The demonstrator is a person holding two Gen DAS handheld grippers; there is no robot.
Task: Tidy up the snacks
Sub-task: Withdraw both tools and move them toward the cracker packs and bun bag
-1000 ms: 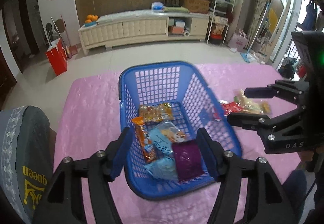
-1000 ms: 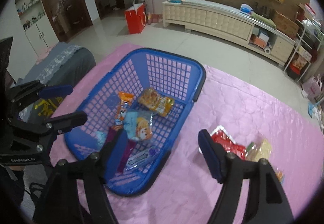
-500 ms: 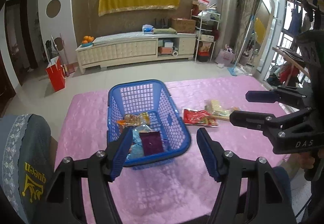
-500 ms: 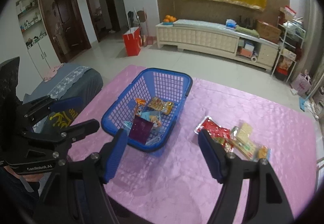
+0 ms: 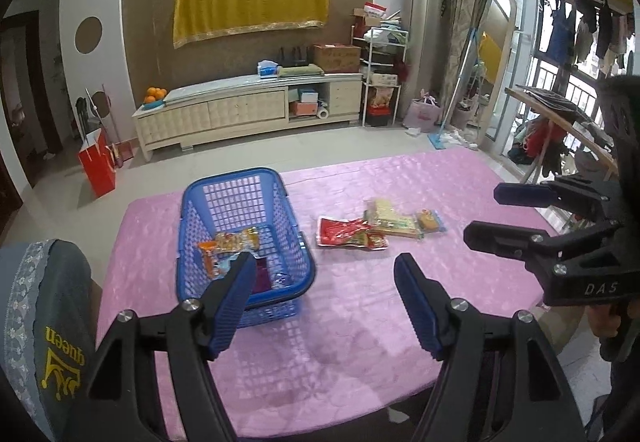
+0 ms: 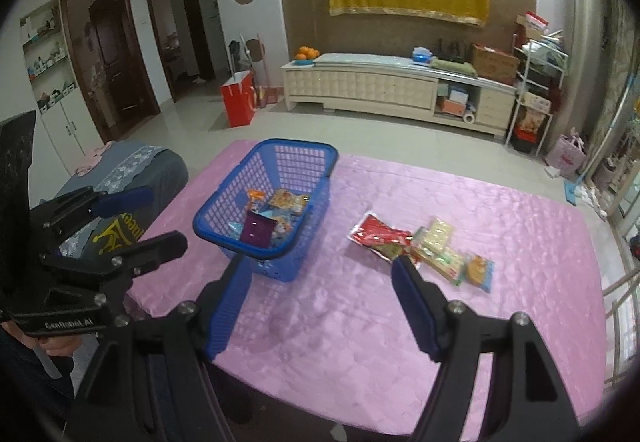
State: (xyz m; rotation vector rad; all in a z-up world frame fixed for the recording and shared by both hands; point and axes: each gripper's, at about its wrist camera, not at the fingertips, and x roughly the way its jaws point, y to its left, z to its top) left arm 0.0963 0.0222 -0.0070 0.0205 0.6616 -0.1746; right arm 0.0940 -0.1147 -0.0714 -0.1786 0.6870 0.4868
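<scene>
Left hand-held gripper (image 5: 324, 274) just widened, empty | right hand-held gripper (image 6: 320, 278) agape, empty | one basket (image 6: 320, 158) (blue) | four loose packets (image 6: 424, 246)

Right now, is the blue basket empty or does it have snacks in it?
Partly filled. The blue basket holds several snack packets, including a purple packet; more snacks lie outside on the pink cloth.

Left wrist view: looks forward and downward along its fingers from the near table edge, toward the far wall. Right wrist view: same direction, set slightly rightward. Both share the blue plastic lattice basket (image 5: 240, 234) (image 6: 276, 202) on the pink quilted tablecloth (image 5: 360, 306) (image 6: 500, 226).
</scene>
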